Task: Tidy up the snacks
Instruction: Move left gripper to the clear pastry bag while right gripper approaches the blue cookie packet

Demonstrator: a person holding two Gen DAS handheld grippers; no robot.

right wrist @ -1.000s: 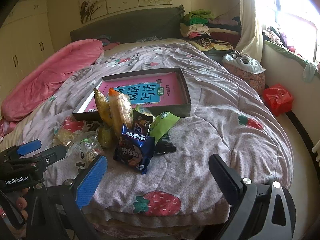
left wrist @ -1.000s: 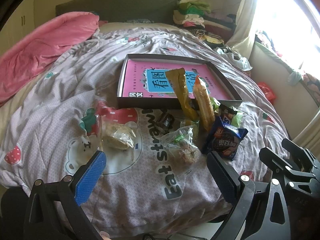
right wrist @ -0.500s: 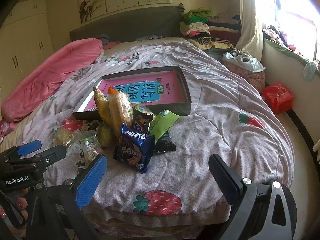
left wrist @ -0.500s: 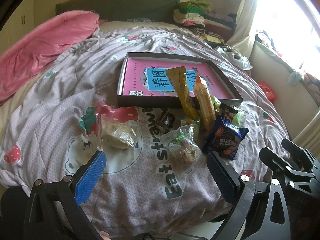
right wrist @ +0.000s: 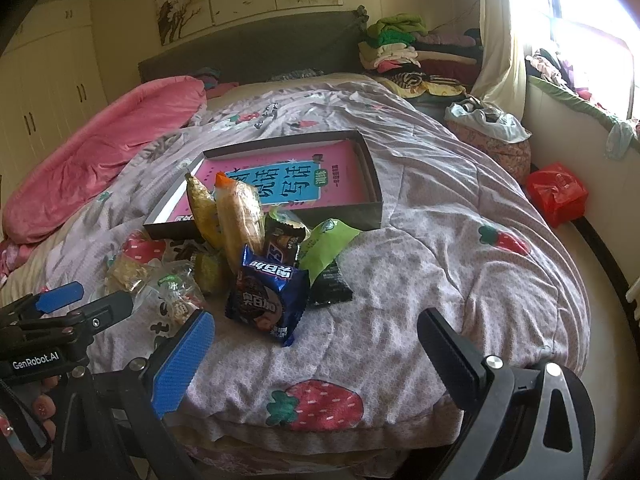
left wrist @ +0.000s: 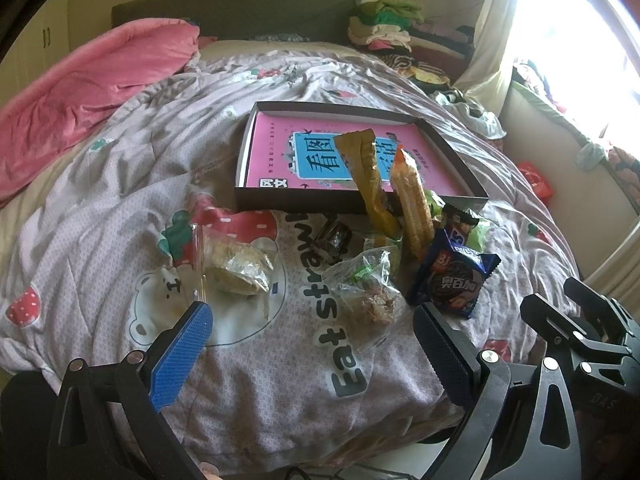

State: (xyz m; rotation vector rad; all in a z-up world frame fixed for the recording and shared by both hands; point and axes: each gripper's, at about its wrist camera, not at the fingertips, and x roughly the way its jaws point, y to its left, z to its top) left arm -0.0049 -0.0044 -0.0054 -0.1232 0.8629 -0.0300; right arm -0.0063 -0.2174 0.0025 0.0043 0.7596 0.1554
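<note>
A pile of snacks lies on the bed in front of a dark shallow box (left wrist: pixel 304 202) (right wrist: pixel 372 184) lined with a pink book cover. Two long packets, a yellow-brown one (left wrist: pixel 370 180) (right wrist: pixel 202 210) and an orange one (left wrist: pixel 412 204) (right wrist: pixel 238 220), lean on the box's front wall. A blue cookie pack (left wrist: pixel 454 280) (right wrist: pixel 266 300), a clear bag of biscuits (left wrist: pixel 236 270), a clear bag with a green label (left wrist: pixel 368 292) and a green packet (right wrist: pixel 326 246) lie nearby. My left gripper (left wrist: pixel 312 334) hangs open just short of the pile. My right gripper (right wrist: pixel 316 332) is open too, near the blue pack.
The bed carries a grey quilt (left wrist: pixel 120 200) with strawberry prints and a rolled pink blanket (left wrist: pixel 80 92) at the far left. Folded clothes (right wrist: pixel 400 44) are stacked by the headboard. A red bag (right wrist: pixel 556 192) sits on the floor to the right, under the window.
Both views have shifted only slightly toward the bed. The snacks and the box lie where they were, and both grippers stay open.
</note>
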